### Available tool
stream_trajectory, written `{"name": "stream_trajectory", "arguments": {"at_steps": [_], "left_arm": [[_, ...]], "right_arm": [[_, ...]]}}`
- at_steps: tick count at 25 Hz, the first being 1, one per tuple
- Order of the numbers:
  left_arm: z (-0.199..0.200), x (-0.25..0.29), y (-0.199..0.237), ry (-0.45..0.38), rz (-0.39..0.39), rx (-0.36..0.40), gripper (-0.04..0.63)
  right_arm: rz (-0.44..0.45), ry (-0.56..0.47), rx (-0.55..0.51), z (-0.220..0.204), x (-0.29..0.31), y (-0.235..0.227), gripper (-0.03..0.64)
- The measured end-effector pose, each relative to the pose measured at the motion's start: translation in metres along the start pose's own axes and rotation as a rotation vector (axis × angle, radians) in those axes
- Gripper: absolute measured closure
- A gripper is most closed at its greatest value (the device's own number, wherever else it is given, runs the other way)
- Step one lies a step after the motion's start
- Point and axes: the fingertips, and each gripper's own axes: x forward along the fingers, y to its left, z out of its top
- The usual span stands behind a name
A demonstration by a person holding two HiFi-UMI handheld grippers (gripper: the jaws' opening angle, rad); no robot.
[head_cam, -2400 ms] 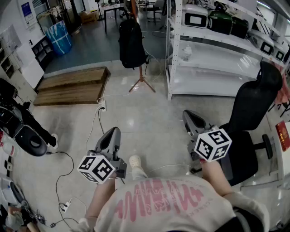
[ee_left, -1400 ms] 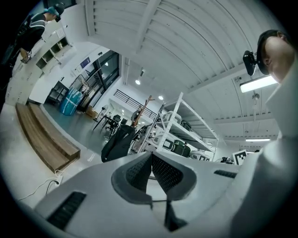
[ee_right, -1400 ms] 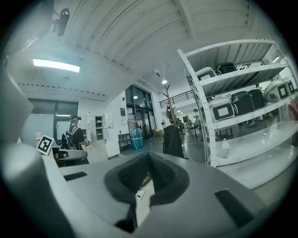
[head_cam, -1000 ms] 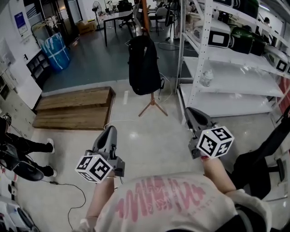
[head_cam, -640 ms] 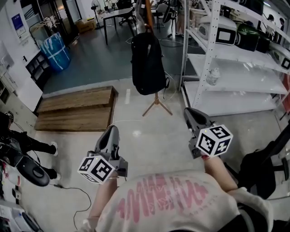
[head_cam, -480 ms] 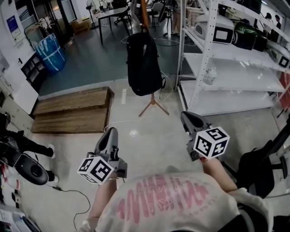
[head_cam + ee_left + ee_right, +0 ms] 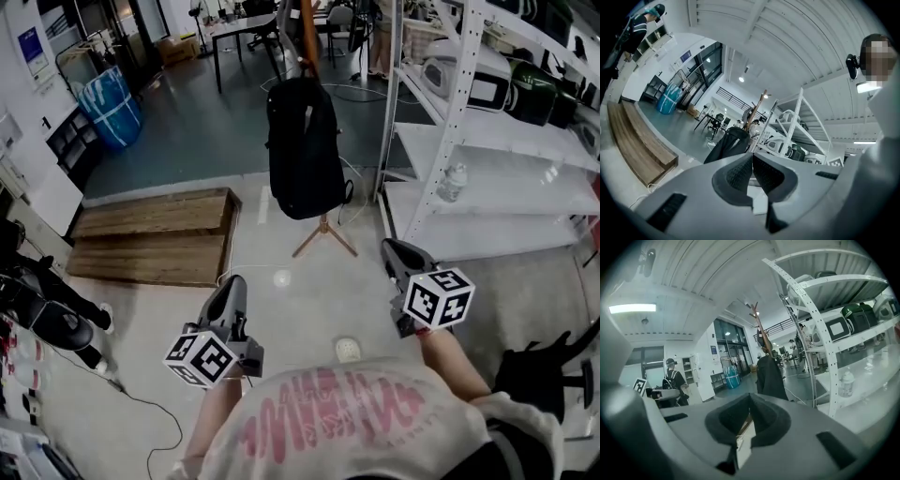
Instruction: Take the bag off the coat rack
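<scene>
The bag (image 7: 302, 150) hangs on the rack (image 7: 307, 33). We aim the left gripper (image 7: 233, 283) and right gripper (image 7: 394, 249) at the rack, well short of it. All 4 jaws are closed and empty, with nothing reachable.

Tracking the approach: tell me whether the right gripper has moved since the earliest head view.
Yes. The right gripper has come forward, toward the coat rack's feet, which lay far ahead of it earlier.
</scene>
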Motion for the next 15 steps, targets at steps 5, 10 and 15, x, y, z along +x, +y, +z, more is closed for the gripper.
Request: {"name": "stream_trajectory", "arguments": {"at_steps": [5, 10, 15], "left_arm": [[0.018, 0.061, 0.011, -0.040, 0.021, -0.009, 0.589], [0.032, 0.119, 0.027, -0.087, 0.054, -0.022, 0.591], [0.035, 0.164, 0.046, -0.099, 0.066, -0.045, 0.591]], "right_arm": [[0.050, -0.001, -0.008, 0.033, 0.060, -0.034, 0.611], [0.091, -0.024, -0.033, 0.070, 0.116, -0.067, 0.611], [0.120, -0.021, -0.064, 0.094, 0.164, -0.091, 0.611]]}}
